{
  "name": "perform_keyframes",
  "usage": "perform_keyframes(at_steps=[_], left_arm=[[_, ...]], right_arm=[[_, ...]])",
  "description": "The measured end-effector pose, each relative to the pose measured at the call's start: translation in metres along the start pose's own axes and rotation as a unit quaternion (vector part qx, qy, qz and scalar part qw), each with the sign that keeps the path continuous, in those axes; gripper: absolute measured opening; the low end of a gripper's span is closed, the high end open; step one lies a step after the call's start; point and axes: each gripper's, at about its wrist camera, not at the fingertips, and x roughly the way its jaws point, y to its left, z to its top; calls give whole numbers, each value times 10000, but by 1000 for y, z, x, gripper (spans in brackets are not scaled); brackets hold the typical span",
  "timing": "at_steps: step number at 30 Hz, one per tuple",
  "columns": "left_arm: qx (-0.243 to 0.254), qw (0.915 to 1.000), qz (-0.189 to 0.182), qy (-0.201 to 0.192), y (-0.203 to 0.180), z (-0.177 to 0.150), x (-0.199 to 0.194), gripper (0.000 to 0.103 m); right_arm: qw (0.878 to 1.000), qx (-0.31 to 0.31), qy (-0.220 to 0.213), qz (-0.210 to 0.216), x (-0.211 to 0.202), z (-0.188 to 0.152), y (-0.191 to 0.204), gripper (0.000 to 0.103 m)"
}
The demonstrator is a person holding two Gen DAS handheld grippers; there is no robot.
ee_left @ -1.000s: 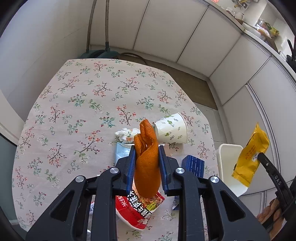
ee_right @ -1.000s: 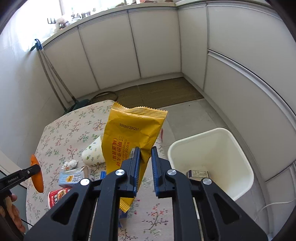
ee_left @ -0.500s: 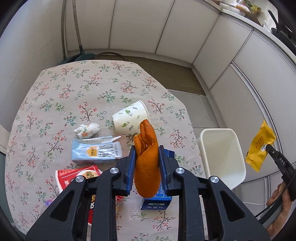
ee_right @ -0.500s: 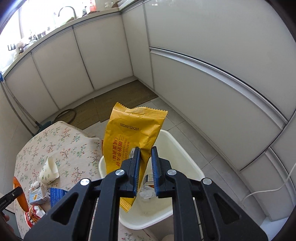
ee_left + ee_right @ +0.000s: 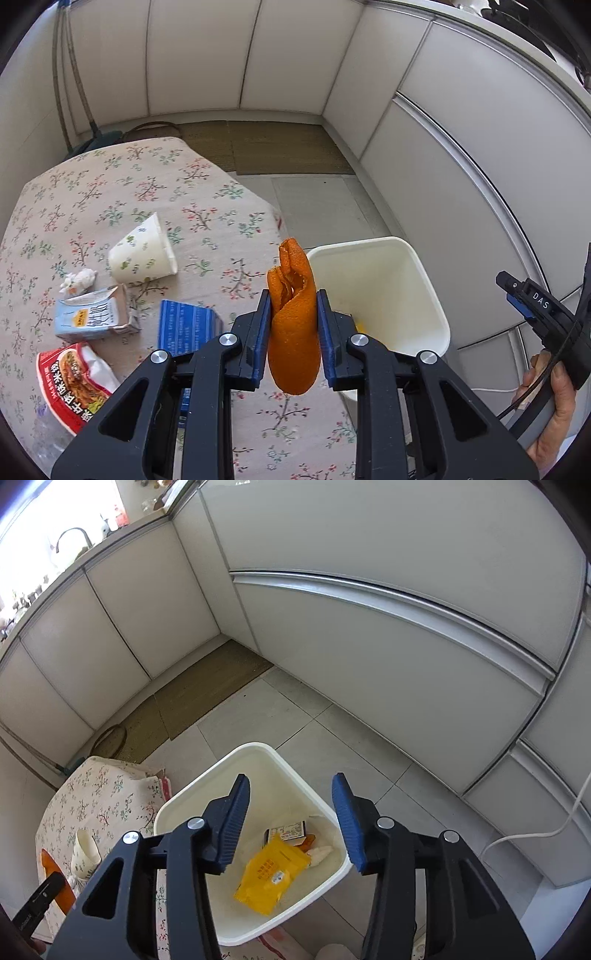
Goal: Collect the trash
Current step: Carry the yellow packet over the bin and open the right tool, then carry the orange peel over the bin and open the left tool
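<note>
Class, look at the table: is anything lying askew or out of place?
Yes. The floral paper cup lies tipped on its side on the floral tablecloth, beside a crumpled tissue and a torn-open milk carton.

White bin (image 5: 332, 880) mouth lies open beneath the spread right gripper (image 5: 291, 821).

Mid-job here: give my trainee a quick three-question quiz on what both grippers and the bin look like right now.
1. True or false: the right gripper is open above the white bin.
2. What does the left gripper hold? A) paper cup B) orange peel C) milk carton
3. Fill in: the yellow wrapper lies inside the ____.

Key: 1 true; 2 B, the orange peel; 3 bin.
</note>
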Motion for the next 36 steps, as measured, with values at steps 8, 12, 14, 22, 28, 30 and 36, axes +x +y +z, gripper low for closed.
perform_keyframes(at_steps=[8, 12, 14, 22, 28, 30, 36], left_arm=[[393, 9990, -220, -9, -52, 4, 5, 23], [486, 9983, -307, 64, -71, 4, 11, 23], [519, 9980, -348, 115, -79, 5, 15, 23], [561, 9963, -552, 351, -113, 6, 40, 23], [478, 9950, -680, 555, -124, 6, 58, 29], [464, 9953, -640, 560, -123, 6, 60, 35], [432, 9981, -307, 317, -112, 3, 51, 67]], right_arm=[[9987, 513, -36, -65, -7, 6, -46, 73], [9977, 653, 39, -162, -9, 8, -66, 77], [9971, 722, 103, -196, -9, 8, -76, 78], [9951, 892, 348, -260, -1, 8, -97, 78], [9957, 771, 409, -297, 4, 7, -97, 78], [9961, 715, 398, -318, 4, 7, -95, 78], [9974, 511, 398, -329, 5, 5, -86, 78]])
